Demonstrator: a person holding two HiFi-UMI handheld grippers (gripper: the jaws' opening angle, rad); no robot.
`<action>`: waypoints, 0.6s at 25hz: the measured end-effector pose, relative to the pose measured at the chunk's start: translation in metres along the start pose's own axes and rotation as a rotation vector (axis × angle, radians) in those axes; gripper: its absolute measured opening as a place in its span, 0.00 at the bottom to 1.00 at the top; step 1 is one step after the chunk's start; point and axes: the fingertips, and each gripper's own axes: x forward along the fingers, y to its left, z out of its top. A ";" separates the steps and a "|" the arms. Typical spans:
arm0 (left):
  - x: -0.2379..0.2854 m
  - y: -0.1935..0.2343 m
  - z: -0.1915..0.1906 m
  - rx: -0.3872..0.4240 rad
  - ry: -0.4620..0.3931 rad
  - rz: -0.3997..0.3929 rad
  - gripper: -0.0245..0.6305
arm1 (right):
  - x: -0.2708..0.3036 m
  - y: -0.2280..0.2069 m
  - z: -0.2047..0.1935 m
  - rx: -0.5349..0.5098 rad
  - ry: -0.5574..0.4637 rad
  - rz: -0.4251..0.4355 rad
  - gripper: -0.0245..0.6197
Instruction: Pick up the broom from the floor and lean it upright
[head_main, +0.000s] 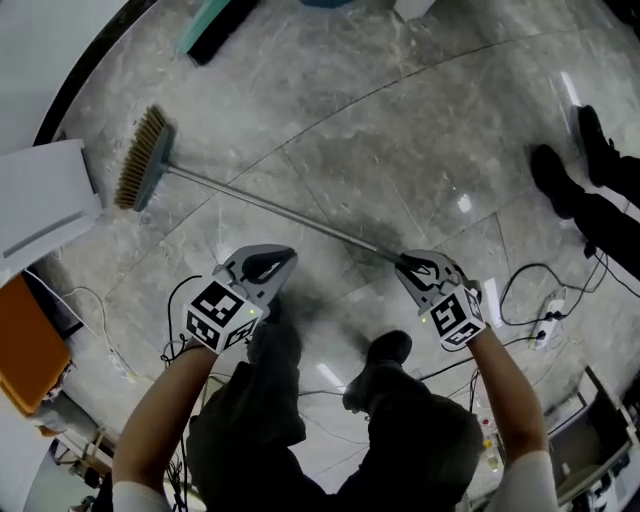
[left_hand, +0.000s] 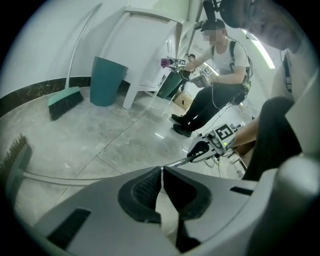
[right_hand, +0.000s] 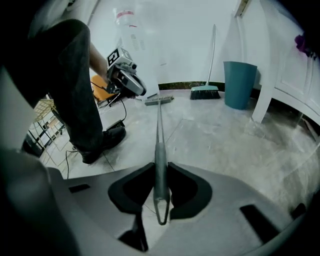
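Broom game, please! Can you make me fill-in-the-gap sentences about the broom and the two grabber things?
1. The right gripper is shut on the ___ of the broom.
2. The left gripper has ___ between its jaws.
3. A second broom leans on the wall by the teal bin, making ___ brooms in view.

Missing words: handle; nothing; two.

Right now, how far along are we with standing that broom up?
Grasp done: the right gripper is shut on the broom at its handle end. In hand: that end is off the floor, while the brush head looks still down. The left gripper is shut and empty. Left: raise the broom and lean it upright.
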 end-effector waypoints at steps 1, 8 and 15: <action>-0.010 -0.001 0.007 -0.017 -0.012 0.009 0.06 | -0.009 0.000 0.011 0.003 0.000 -0.001 0.17; -0.124 -0.011 0.048 -0.124 -0.029 0.111 0.06 | -0.082 0.014 0.120 0.046 -0.004 -0.020 0.17; -0.231 -0.059 0.108 -0.193 -0.068 0.134 0.06 | -0.138 0.044 0.242 0.129 -0.034 -0.050 0.17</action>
